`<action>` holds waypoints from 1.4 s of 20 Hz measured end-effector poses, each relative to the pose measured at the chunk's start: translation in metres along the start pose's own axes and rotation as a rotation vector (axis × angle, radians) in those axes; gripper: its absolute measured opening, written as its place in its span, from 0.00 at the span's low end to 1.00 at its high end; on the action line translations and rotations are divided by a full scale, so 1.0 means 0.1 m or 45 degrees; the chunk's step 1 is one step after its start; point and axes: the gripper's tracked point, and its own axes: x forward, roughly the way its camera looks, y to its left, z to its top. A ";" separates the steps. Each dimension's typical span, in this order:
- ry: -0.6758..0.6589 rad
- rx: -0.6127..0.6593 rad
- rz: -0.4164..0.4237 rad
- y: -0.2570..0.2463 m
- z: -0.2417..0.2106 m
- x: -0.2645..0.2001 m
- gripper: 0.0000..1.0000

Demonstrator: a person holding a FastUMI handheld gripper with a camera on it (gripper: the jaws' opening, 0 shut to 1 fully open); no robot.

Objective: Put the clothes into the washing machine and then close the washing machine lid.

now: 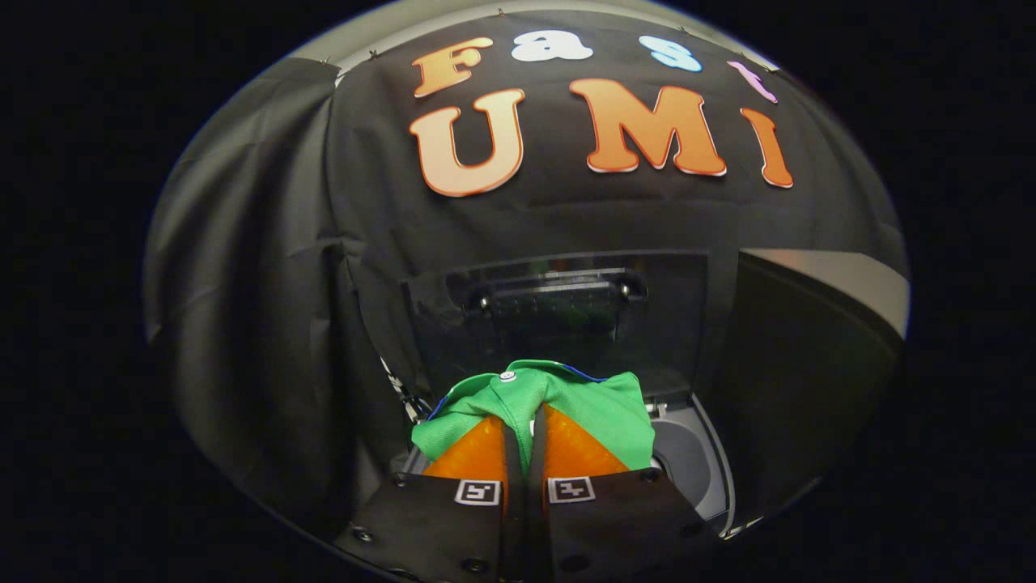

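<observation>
Black cloth wall hangs slack on the left, and ahead of it the tongs [524, 421] are pinched tight on a green shirt [558, 401], both fingers pressing a fold of it. The shirt bunches up over the fingertips, a white button showing on top. Just beyond stands the raised dark lid [558, 312]; to the right and below, the washing machine [704, 470] shows its grey opening.

Green garment [566, 401] with white button [507, 376], blue trim; grey washing machine [696, 461].
</observation>
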 end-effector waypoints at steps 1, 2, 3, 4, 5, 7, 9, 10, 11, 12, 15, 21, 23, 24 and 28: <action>0.032 0.000 -0.011 -0.03 -0.11 0.08 0.08; 0.061 -0.003 -0.020 -0.05 -0.20 0.15 0.08; 0.088 -0.011 -0.027 -0.07 -0.29 0.21 0.08; 0.117 -0.023 -0.034 -0.07 -0.38 0.27 0.08; 0.145 -0.033 -0.038 -0.08 -0.45 0.31 0.08; 0.169 -0.038 -0.038 -0.07 -0.51 0.37 0.08; 0.178 -0.044 -0.040 -0.07 -0.53 0.41 0.08; 0.188 -0.048 -0.036 -0.06 -0.55 0.43 0.08; 0.209 -0.059 -0.034 -0.04 -0.60 0.48 0.08; 0.233 -0.072 -0.036 -0.04 -0.67 0.53 0.08; 0.299 -0.058 -0.063 -0.11 -0.85 0.62 0.08; 0.463 0.027 -0.149 -0.39 -1.23 0.79 0.08; 0.492 0.033 -0.148 -0.42 -1.31 0.80 0.08; 0.503 0.027 -0.146 -0.43 -1.35 0.79 0.08; 0.510 0.038 -0.158 -0.45 -1.36 0.76 0.08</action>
